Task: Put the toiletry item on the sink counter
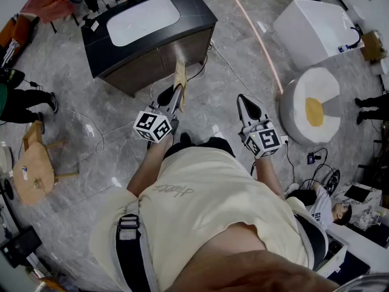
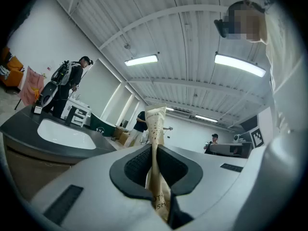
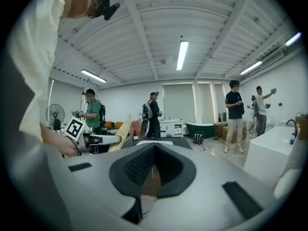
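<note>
A beige toiletry tube (image 1: 180, 76) stands upright between the jaws of my left gripper (image 1: 174, 97), which is shut on its lower part. In the left gripper view the tube (image 2: 156, 124) rises above the black pads (image 2: 137, 167), and the left gripper (image 2: 155, 152) points towards the dark sink counter (image 2: 19, 129) with its white basin (image 2: 65, 134). From above, the sink counter (image 1: 200, 14) lies a short way ahead of the tube. My right gripper (image 1: 247, 104) is held beside it, shut and empty; the right gripper (image 3: 153, 150) shows nothing between its pads.
A white bathtub (image 1: 316, 26) and a round white seat with a yellow centre (image 1: 313, 108) stand to the right. A wooden stool (image 1: 36, 166) is at the left. Cables run over the grey tiled floor (image 1: 103, 132). Several people stand around the room.
</note>
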Demonstrator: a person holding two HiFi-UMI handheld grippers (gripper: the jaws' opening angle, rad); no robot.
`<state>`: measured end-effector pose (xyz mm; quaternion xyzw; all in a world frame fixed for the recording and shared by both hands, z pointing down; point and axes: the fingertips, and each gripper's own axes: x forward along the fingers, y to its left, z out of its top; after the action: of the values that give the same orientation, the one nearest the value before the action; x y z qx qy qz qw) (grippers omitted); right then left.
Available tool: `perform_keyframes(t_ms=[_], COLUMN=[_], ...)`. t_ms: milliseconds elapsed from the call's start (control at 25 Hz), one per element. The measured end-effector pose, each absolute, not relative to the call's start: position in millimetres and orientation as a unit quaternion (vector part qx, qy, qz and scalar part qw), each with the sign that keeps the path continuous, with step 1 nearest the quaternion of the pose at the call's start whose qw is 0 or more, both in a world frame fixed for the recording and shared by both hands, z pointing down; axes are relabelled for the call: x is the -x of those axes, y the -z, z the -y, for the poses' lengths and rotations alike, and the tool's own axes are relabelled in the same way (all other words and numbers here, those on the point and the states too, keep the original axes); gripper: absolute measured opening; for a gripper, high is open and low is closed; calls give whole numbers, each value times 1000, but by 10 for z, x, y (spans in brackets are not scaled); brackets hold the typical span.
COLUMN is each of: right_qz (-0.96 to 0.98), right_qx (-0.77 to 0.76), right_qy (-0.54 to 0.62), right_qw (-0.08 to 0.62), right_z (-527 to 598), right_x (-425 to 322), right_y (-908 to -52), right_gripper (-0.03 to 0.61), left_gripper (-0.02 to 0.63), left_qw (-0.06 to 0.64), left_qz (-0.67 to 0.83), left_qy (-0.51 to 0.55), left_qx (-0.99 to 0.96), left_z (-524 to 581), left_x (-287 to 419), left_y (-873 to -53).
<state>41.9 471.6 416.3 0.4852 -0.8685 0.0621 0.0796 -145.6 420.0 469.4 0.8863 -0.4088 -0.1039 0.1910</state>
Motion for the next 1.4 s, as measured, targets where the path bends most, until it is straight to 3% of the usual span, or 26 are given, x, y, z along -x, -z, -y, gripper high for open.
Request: perform_keyframes(t_ms=[720,1400], right_qz=[871,871], right_qx=[-483,-465], right_qy=[-69,-111], right_qw=[63,113], right_z=[-4404,-4022], right_x=[104,76], right_y=[-4211,-4586], right_gripper=[-6,-6], left_gripper=[32,32], left_qw=[186,211], left_qz=[421,405], left_qy=[88,76], left_qx=[-883,-887], left_z=[-3948,-3443], left_x=[2058,1779], left_y=[-4834,-5063])
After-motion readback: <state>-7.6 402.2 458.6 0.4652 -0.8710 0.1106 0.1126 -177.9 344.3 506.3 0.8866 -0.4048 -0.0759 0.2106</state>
